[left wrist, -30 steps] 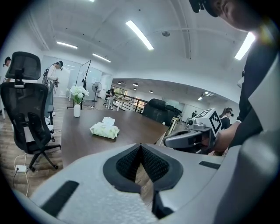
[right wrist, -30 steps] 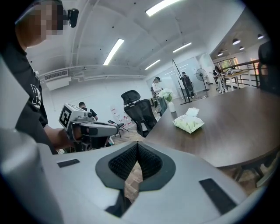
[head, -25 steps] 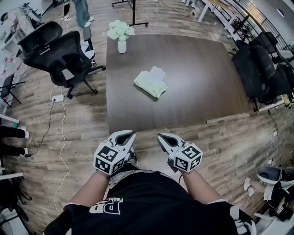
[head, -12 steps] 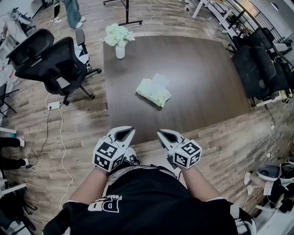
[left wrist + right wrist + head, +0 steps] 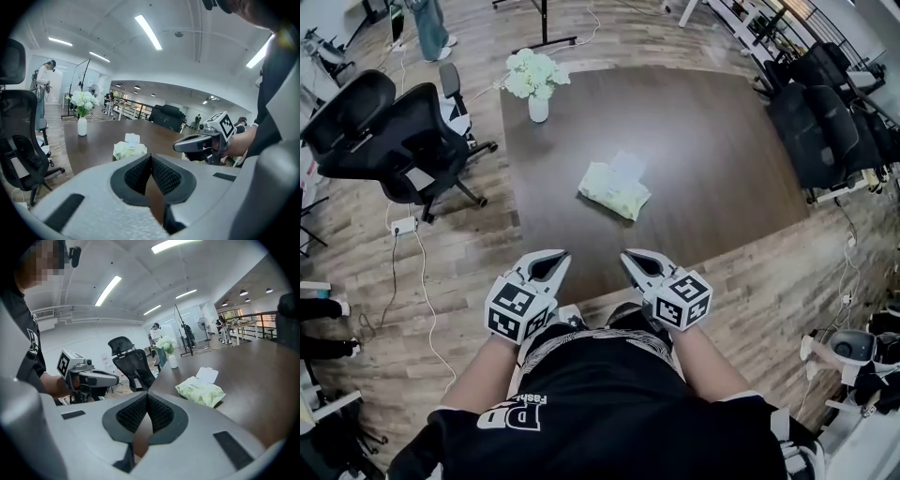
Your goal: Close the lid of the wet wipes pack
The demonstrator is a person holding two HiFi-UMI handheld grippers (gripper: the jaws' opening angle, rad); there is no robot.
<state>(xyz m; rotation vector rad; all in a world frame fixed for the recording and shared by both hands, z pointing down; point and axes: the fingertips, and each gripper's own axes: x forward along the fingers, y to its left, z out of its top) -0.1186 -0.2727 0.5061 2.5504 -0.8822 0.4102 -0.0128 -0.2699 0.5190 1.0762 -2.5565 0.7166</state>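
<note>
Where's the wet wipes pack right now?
Head view: the wet wipes pack lies on the dark table, a little left of its middle, lid open, nearer than the vase of flowers at the far left corner.

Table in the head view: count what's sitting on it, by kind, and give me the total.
Wet wipes pack: 1
Vase of white flowers: 1
Total: 2
</note>
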